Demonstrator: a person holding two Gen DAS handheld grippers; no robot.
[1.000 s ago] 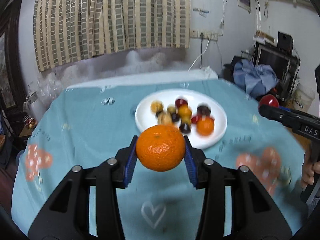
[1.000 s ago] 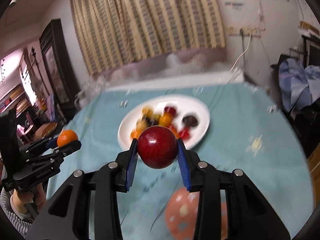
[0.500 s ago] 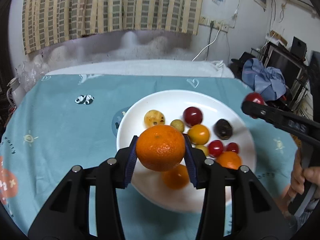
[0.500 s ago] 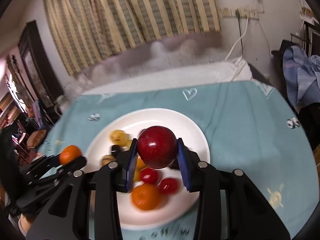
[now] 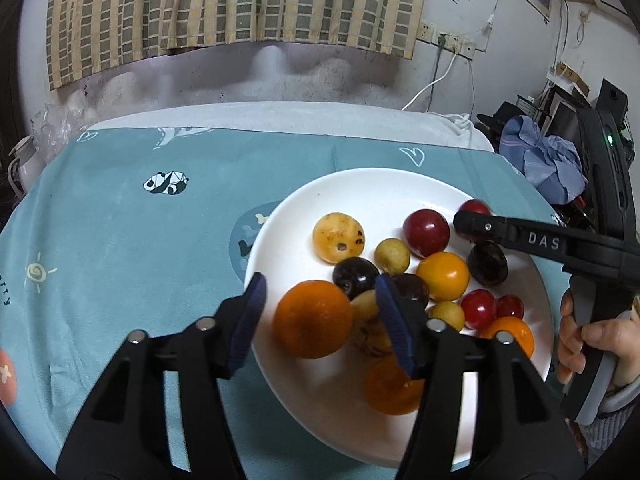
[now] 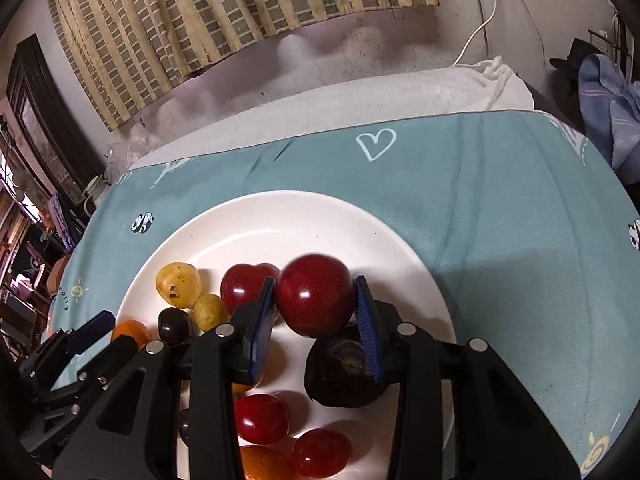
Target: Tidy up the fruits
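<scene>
A white plate on the teal cloth holds several small fruits: red, dark purple, yellow and orange ones. My left gripper is open over the plate's near left part. The orange mandarin lies between its blue pads with a gap on each side. My right gripper is shut on a red plum and holds it above the plate, over a dark plum. The right gripper also shows in the left wrist view, and the left one in the right wrist view.
The teal cloth covers the table, with a white cloth along its far edge. A striped curtain hangs behind. Blue clothes and dark equipment stand at the right. A hand holds the right gripper's handle.
Both grippers have moved forward and down over the plate. My left gripper has opened and let go of the mandarin. The right gripper still holds the red plum.
</scene>
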